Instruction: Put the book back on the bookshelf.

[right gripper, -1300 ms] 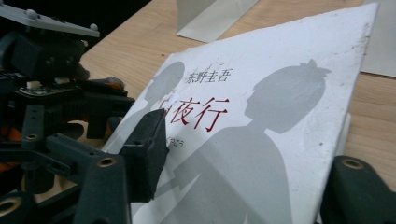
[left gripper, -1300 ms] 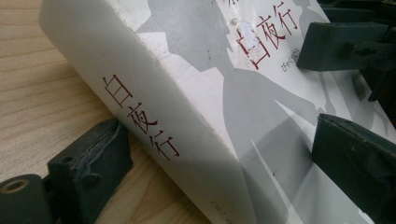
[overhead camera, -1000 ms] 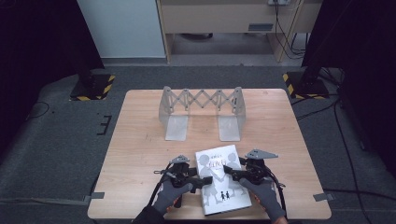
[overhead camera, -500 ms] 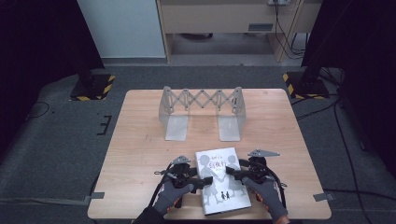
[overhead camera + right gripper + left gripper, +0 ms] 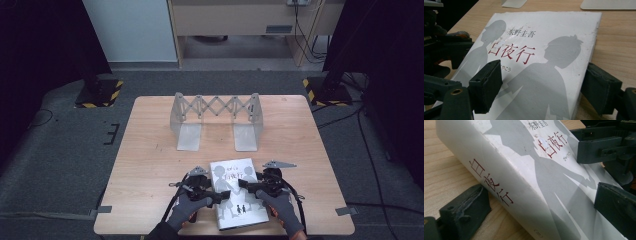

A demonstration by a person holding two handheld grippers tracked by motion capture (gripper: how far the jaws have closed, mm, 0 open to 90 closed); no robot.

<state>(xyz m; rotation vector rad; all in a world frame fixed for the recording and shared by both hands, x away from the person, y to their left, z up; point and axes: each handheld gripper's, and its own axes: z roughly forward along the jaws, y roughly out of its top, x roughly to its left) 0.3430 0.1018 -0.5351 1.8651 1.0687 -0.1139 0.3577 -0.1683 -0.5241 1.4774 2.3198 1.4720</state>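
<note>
The white book (image 5: 235, 192) is lying at the desk's (image 5: 150, 165) six o'clock edge. The left hand-held gripper (image 5: 220, 196) has just been opening around its spine; the right hand-held gripper (image 5: 246, 185) is straddling the opposite edge, jaws apart, seemingly readying to lift it together.

Left gripper (image 5: 216, 194) and right gripper (image 5: 246, 186) low, side by side in gloved hands, tips facing inward, left jaws just opened wider, right jaws standing apart.

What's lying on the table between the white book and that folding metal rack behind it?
Nothing: in the high view, bare tabletop separates the book from the rack.
</note>
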